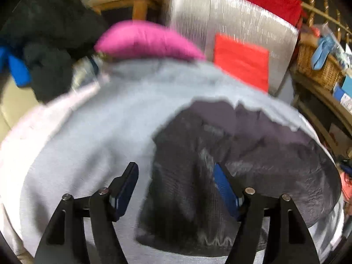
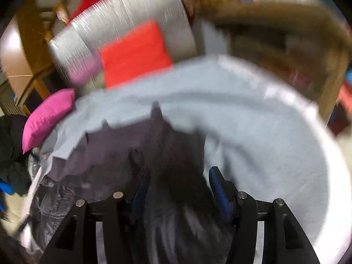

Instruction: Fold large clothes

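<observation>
A dark grey garment (image 1: 231, 154) lies rumpled on a pale grey sheet (image 1: 99, 132). In the left wrist view my left gripper (image 1: 176, 176) is open, with a fold of the garment lying between its blue-padded fingers (image 1: 222, 184). In the right wrist view my right gripper (image 2: 178, 182) is open wide, and a bunched ridge of the same dark garment (image 2: 171, 154) lies between its fingers (image 2: 216, 187) on the pale sheet (image 2: 253, 121). Both views are motion blurred.
A pink cushion (image 1: 149, 41) and a silver panel with a red patch (image 1: 242, 63) stand behind the sheet. Dark clothes (image 1: 44, 50) pile at the left. A wicker basket (image 1: 316, 66) sits on shelves at the right. Wooden furniture (image 2: 33, 44) stands behind.
</observation>
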